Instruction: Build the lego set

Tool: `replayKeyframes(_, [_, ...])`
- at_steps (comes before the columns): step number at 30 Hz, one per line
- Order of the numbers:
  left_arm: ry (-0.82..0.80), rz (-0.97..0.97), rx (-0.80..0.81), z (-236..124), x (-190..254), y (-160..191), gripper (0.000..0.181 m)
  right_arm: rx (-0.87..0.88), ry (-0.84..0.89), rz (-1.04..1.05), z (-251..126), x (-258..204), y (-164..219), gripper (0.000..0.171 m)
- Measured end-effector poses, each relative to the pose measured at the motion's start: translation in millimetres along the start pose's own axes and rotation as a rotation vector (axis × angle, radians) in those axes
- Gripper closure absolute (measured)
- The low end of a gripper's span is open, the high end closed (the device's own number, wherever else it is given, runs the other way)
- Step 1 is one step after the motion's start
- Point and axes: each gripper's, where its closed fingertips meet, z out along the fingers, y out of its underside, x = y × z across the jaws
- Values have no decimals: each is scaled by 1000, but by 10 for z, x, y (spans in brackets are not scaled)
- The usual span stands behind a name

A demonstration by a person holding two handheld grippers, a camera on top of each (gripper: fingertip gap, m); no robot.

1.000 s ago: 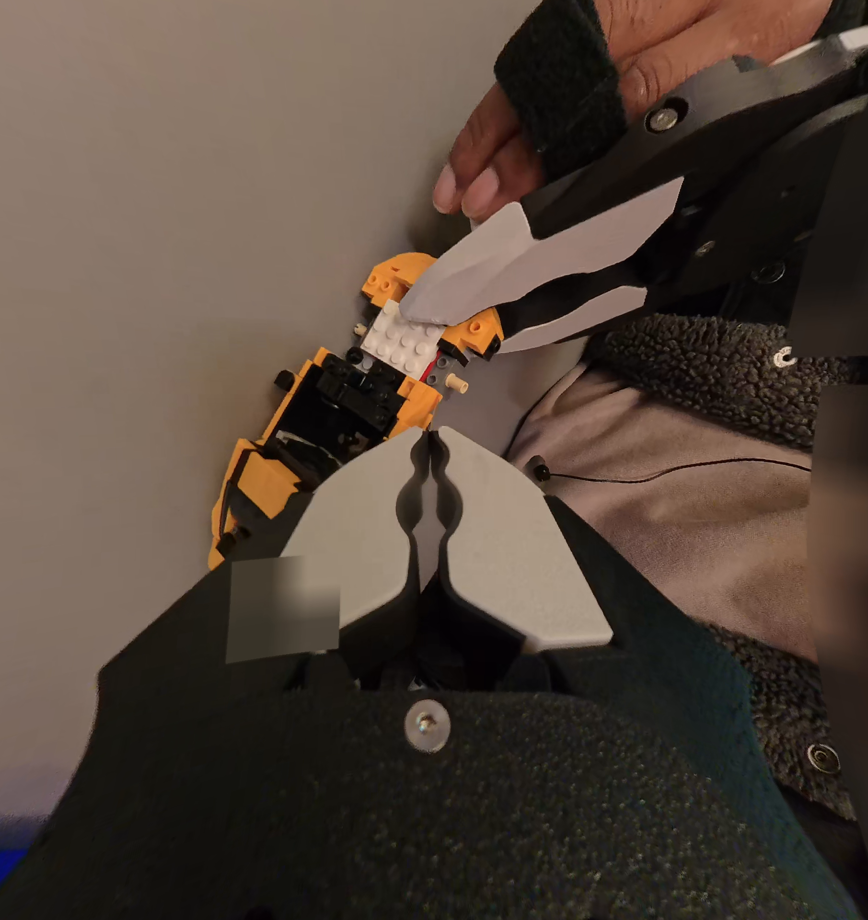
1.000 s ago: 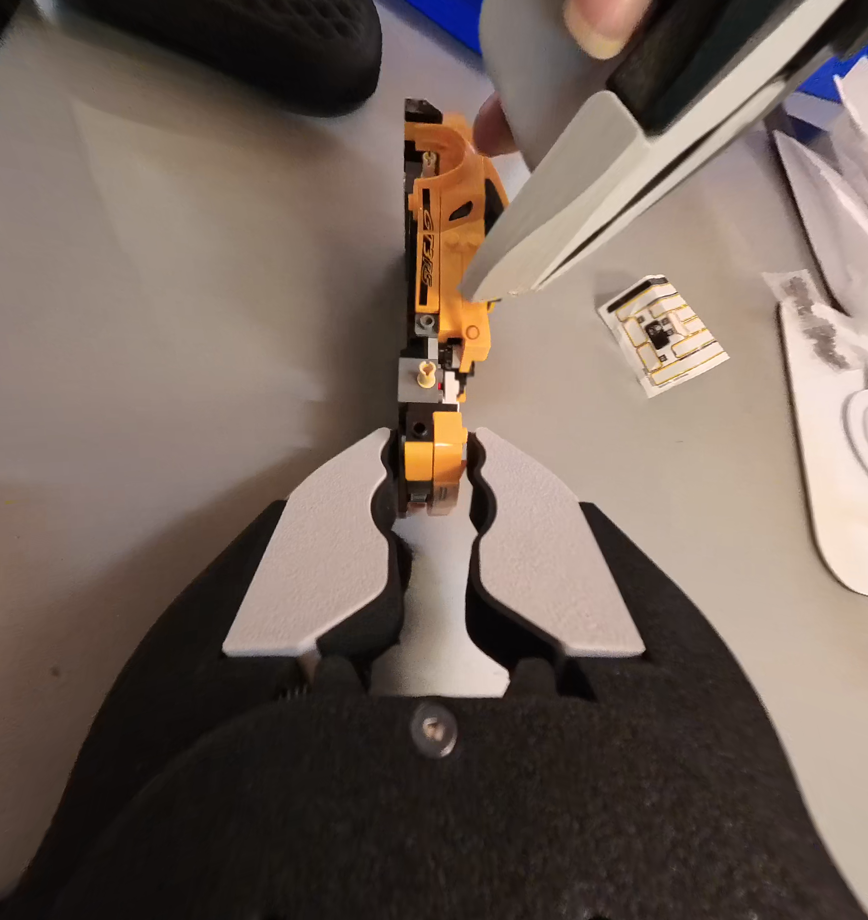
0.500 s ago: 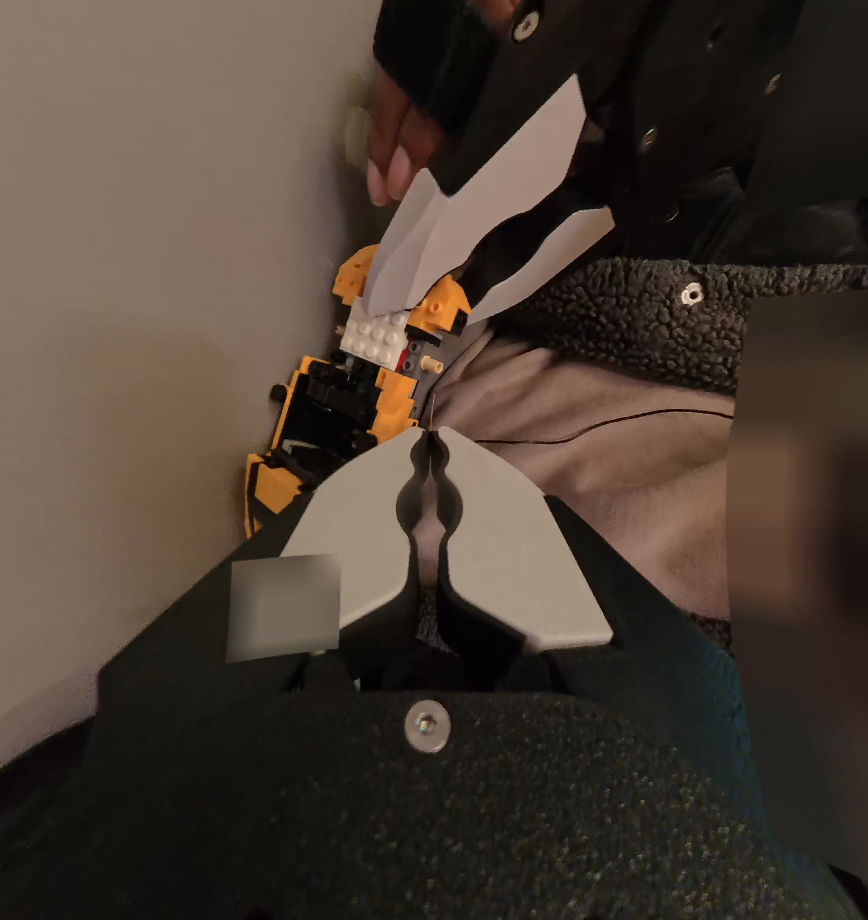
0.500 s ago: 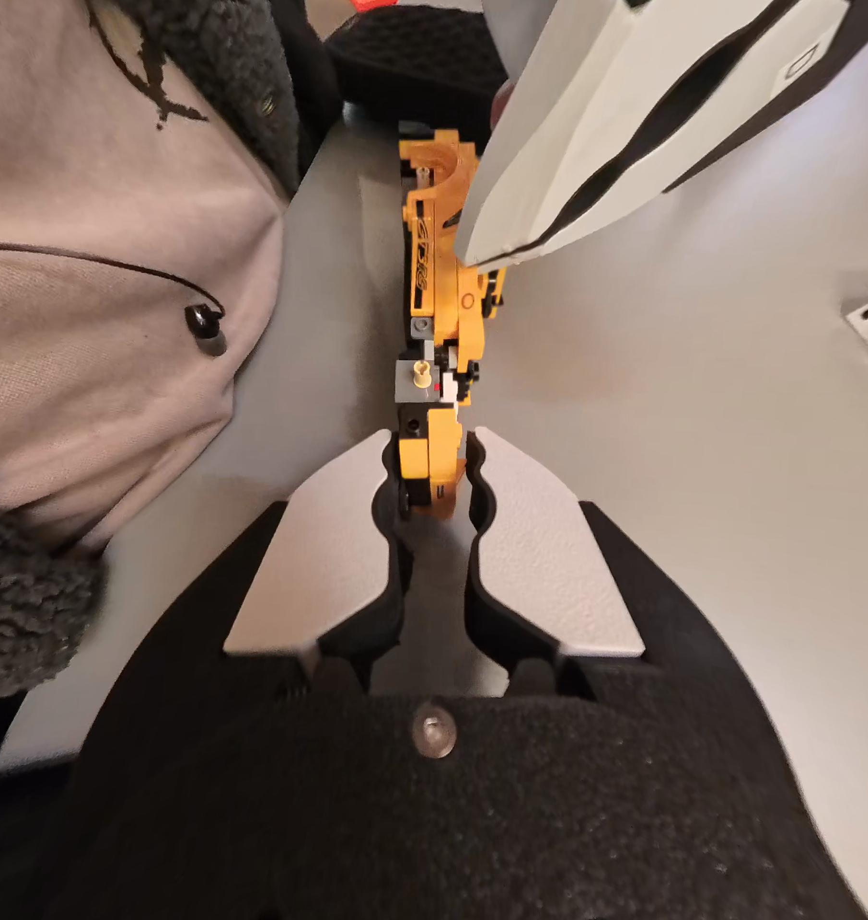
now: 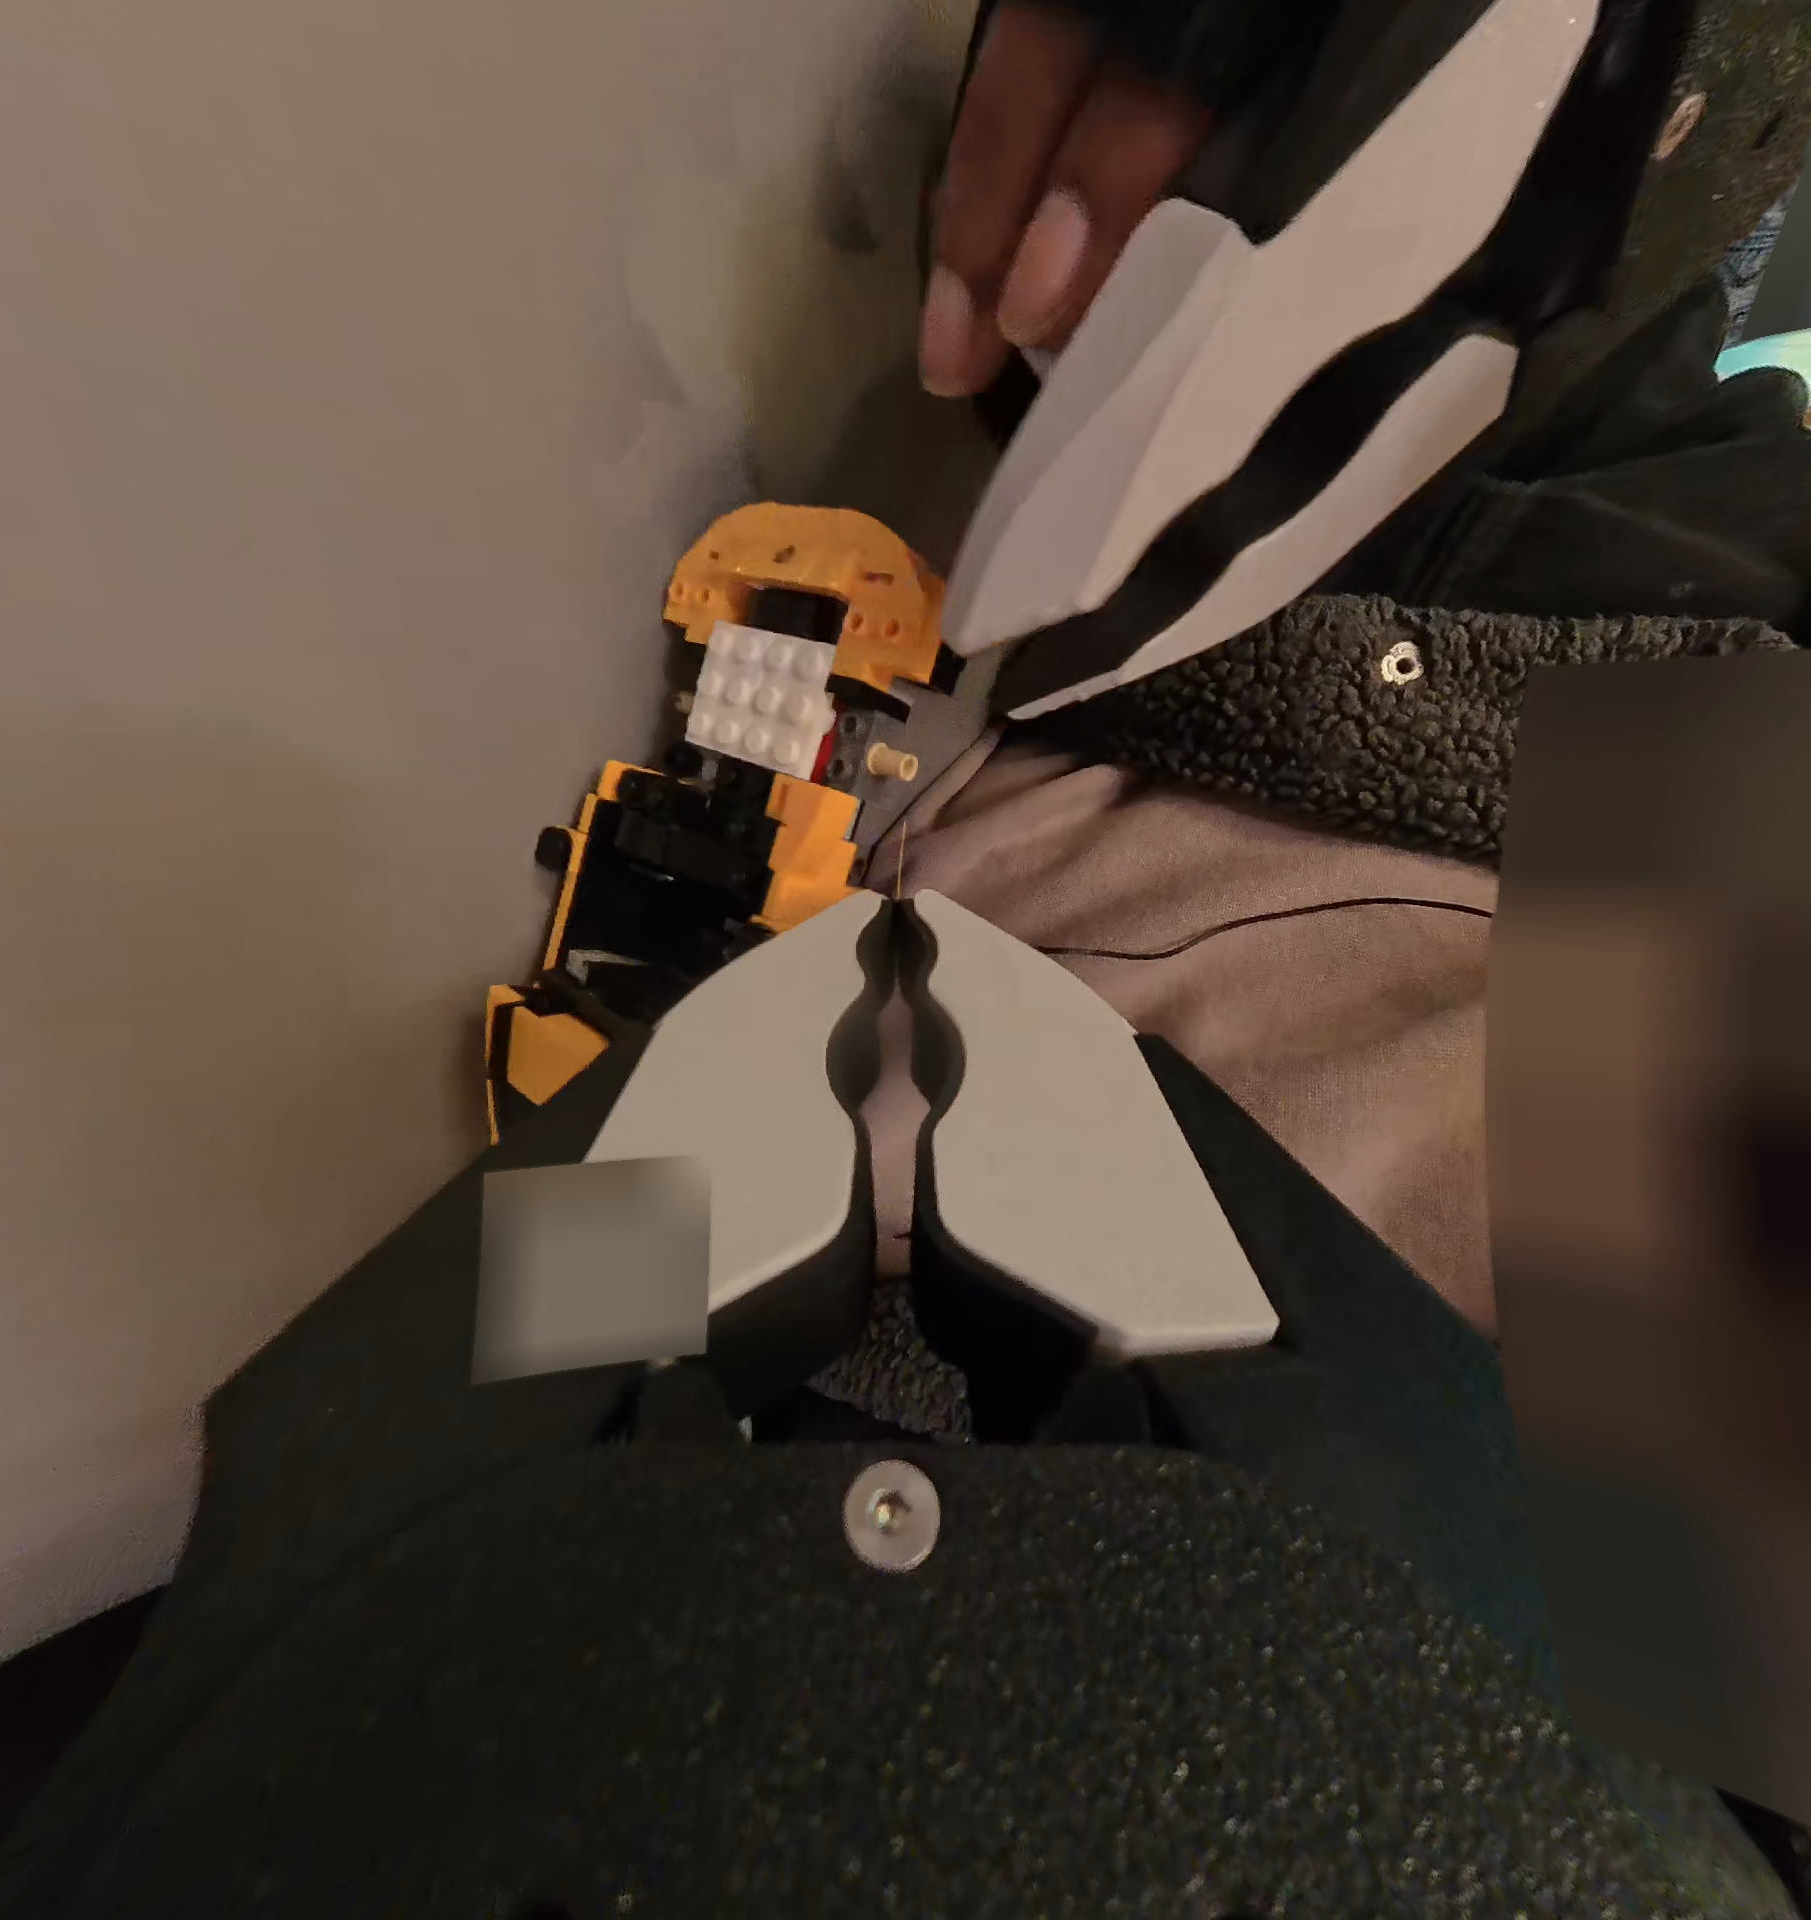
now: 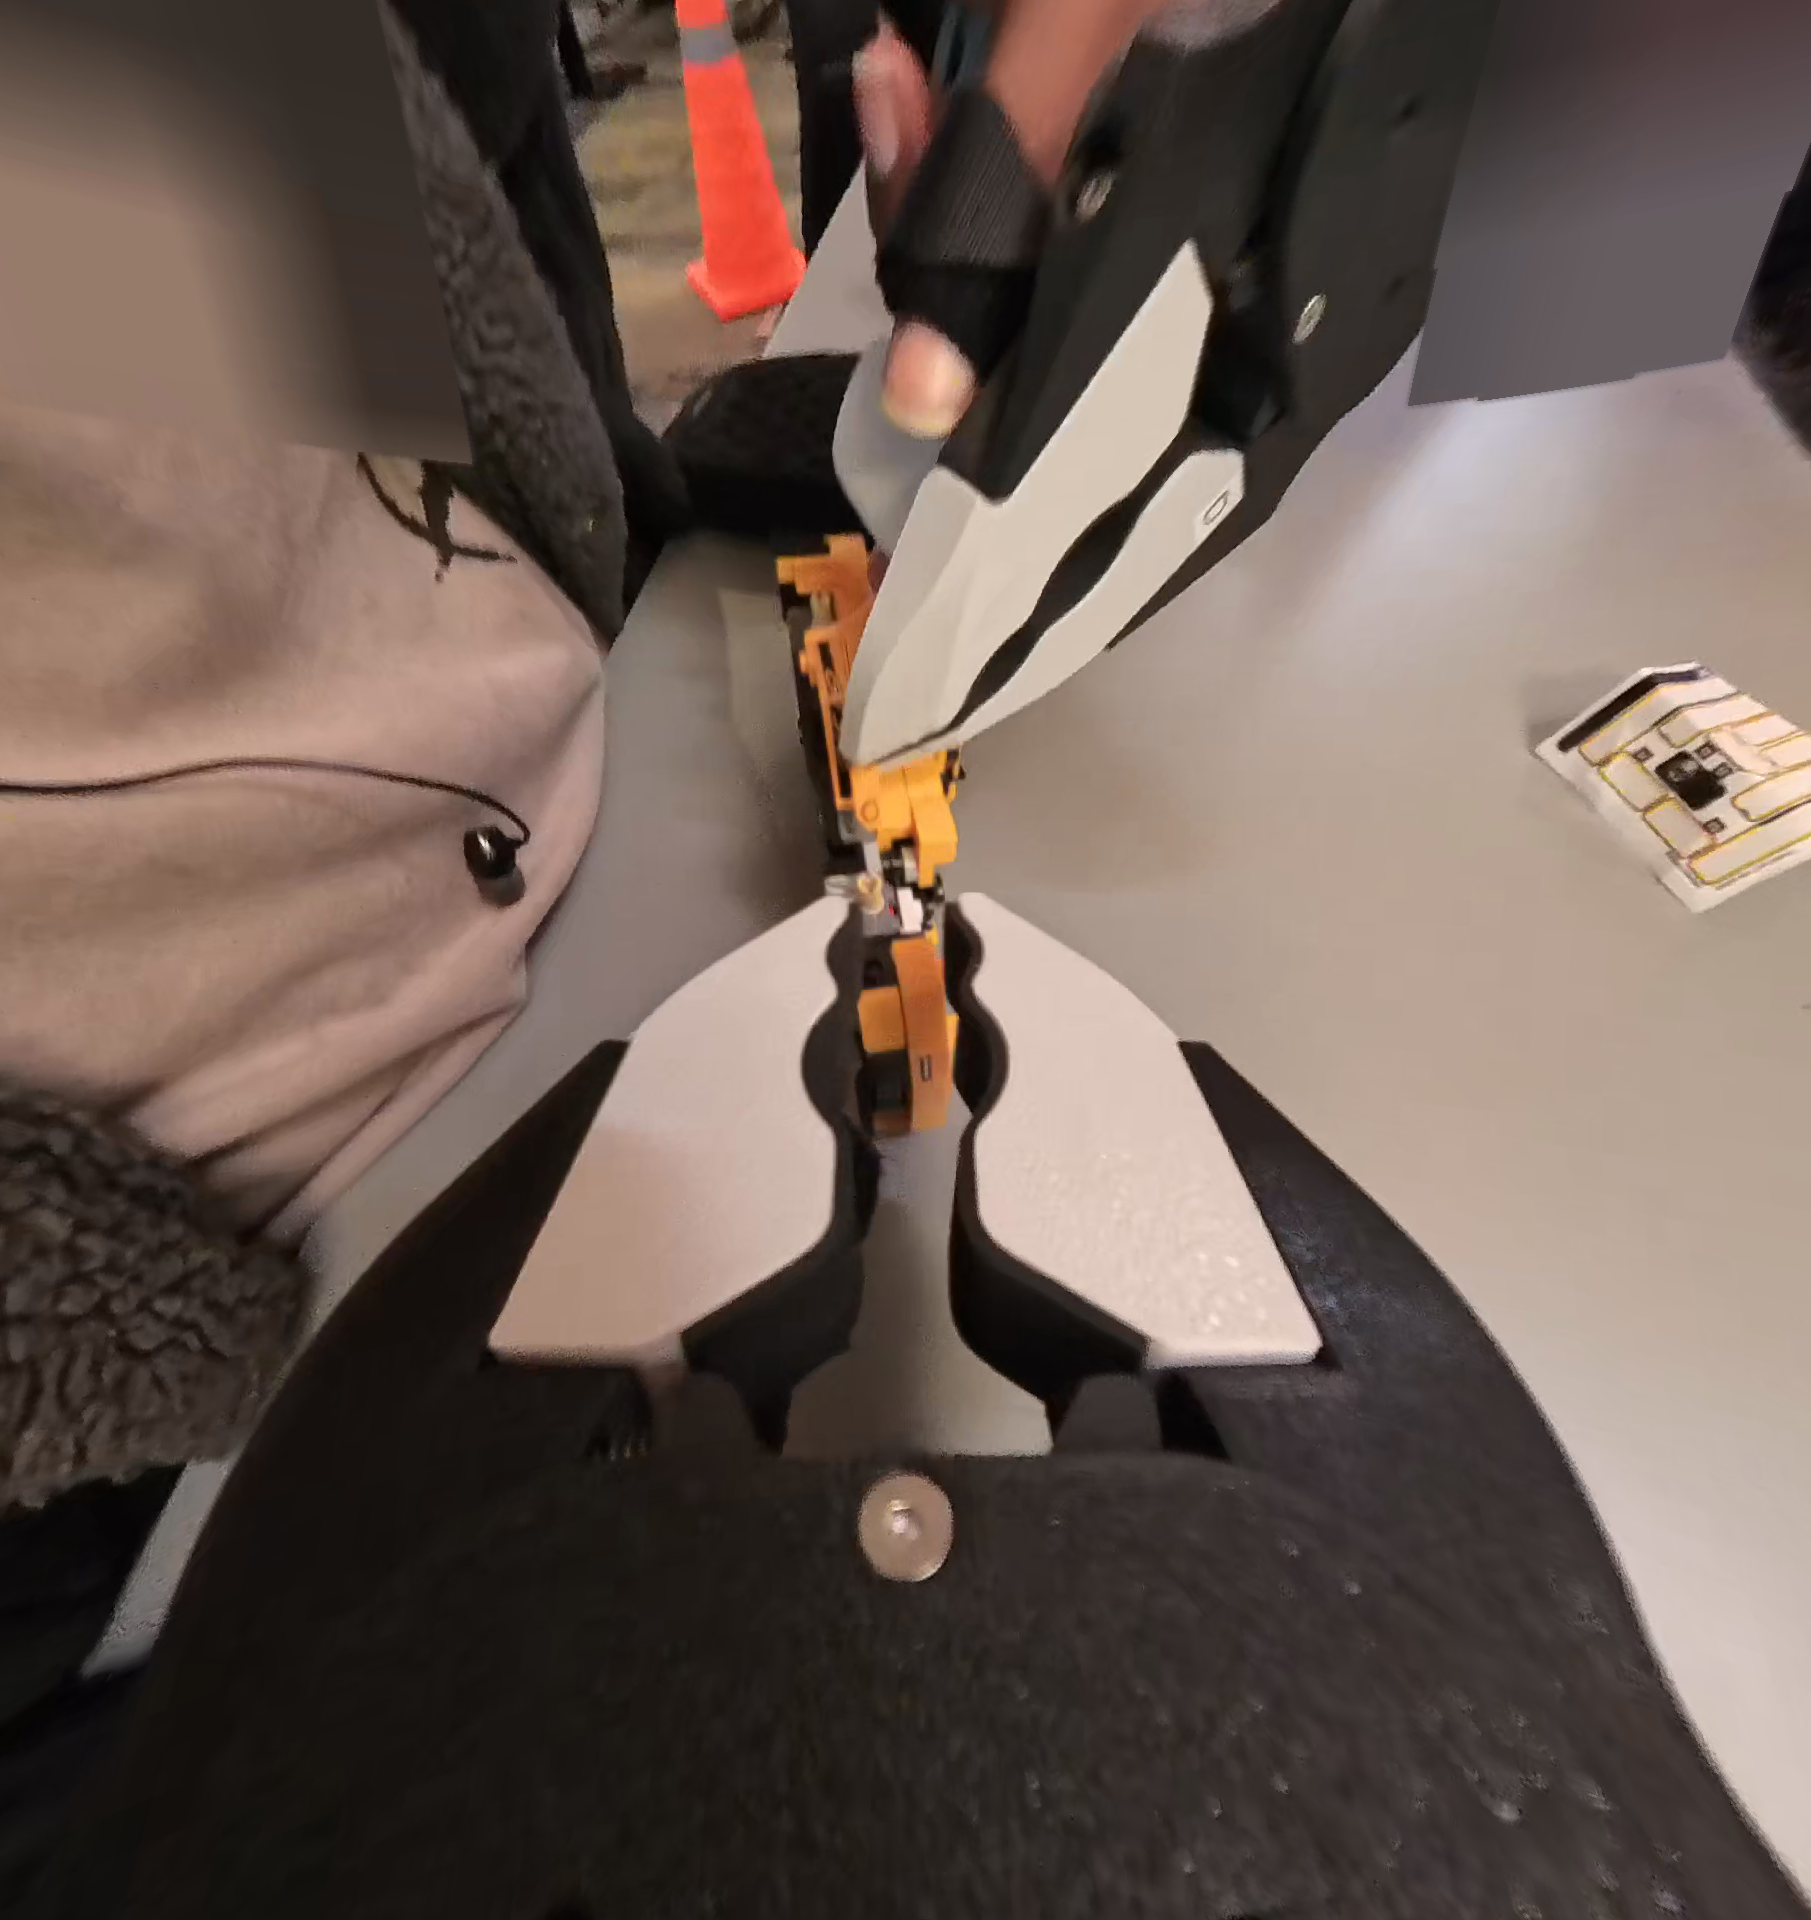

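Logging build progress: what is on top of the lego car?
A white studded plate, studs bare, beside black parts. The lego car has its near end hidden behind the fingers of the left gripper.

Two hand-held grippers: the left hand-held gripper (image 5: 896, 914) low in the left wrist frame, the right hand-held gripper (image 6: 901, 920) at the centre of the right wrist frame. One orange and black lego car (image 5: 745, 821). One orange traffic cone (image 6: 729, 177) at the top. One printed paper sheet (image 6: 1701, 784) at the right edge, on one grey counter (image 6: 1400, 1039).
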Motion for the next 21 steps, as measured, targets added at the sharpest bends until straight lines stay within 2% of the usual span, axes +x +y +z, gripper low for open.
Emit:
replayKeyframes(9, [49,-13,34,-26,-26,-5,181,-37,29,-12,101,52,-74,164])
replayKeyframes(12, [67,-17,54,-52,-39,-27,181,-54,31,-30,139,84,-97,171])
replayKeyframes(21, [122,-27,78,-54,-27,-10,181,-121,-4,-65,249,52,-90,170])
